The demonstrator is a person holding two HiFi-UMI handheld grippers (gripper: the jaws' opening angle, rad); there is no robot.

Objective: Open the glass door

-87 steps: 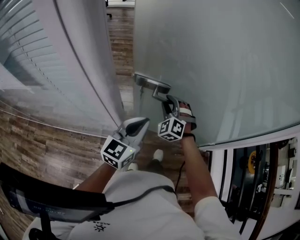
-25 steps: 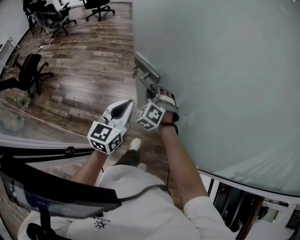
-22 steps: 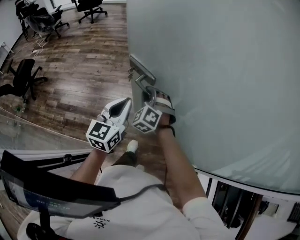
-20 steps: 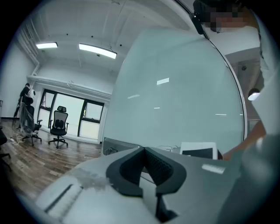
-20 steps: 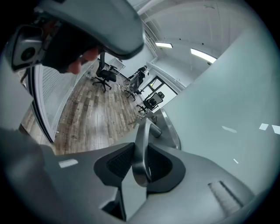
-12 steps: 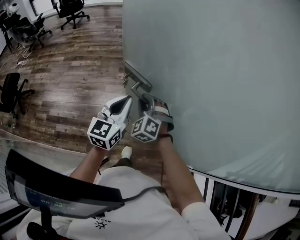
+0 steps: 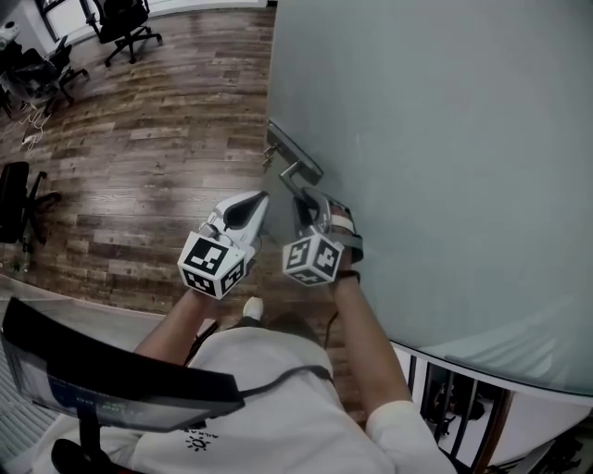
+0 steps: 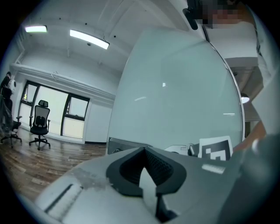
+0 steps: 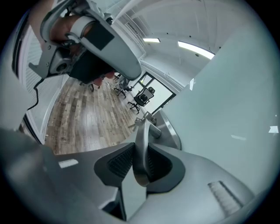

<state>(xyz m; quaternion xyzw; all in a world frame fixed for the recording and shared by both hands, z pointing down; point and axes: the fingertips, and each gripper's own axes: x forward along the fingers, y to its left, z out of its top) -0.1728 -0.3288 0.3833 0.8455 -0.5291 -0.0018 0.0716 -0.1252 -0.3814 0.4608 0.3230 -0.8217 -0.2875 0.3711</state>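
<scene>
Right gripper view shows the right gripper [image 9: 139, 164] with its 2 pads pinched on the lever handle [image 9: 141, 144] of the glass door [image 9: 227, 109]; the metal bar runs straight out between them to the lock plate [image 9: 168, 131]. In the head view that handle [image 7: 298, 170] sits at the door's free edge, just ahead of the person, with the frosted pane filling the right side of the picture.

The left gripper [image 8: 146, 168] has its fingers pressed together at the tips on nothing, and it hangs just beside the right one, apart from the door.

No frame or jamb meets the door's edge, and the wood floor [image 7: 139, 167] with office chairs [image 7: 125, 23] lies exposed past it. So I judge the latch is freed and the door is partly swung. Left to do: carry it wider, then let go of the handle.

No container of any kind is visible.
</scene>
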